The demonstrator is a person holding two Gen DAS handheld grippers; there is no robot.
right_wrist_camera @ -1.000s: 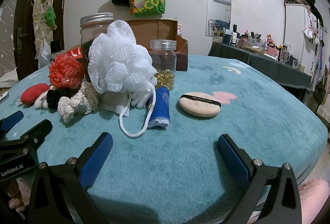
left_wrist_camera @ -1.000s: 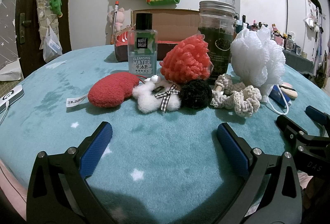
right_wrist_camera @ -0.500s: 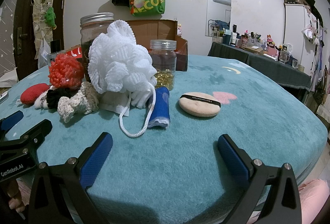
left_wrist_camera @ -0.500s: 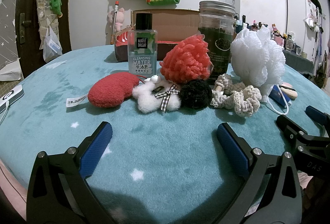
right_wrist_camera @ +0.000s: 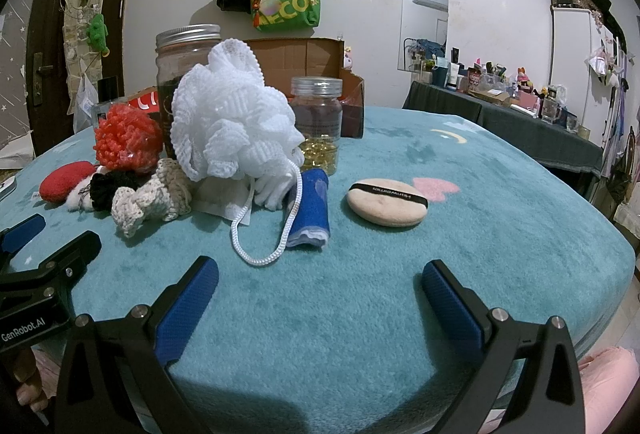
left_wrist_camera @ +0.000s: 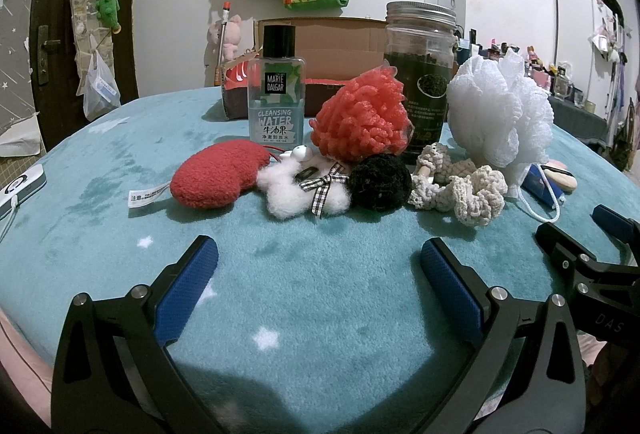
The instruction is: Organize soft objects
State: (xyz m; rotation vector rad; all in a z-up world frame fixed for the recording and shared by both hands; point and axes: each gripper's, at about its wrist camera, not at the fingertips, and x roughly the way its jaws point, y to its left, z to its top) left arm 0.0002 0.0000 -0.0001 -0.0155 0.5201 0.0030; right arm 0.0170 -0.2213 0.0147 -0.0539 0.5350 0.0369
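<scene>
Dim, cool indoor light from above and behind the cameras — soft shadows pool on the teal table (left_wrist_camera: pixel 100 242) at the near edge. Both views stay sharp at centre; fisheye bending curves the walls, and black vignetting fills the corners.

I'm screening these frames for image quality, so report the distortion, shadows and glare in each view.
Left wrist view: strong fisheye bending, with dark vignette corners; the left hand-held gripper casts a shadow on the teal blanket near the bottom edge; objects look sharp. Right wrist view: same curvature, the door frame bows; a dim room with soft shadows, and only mild glare on the jar lid.
</scene>
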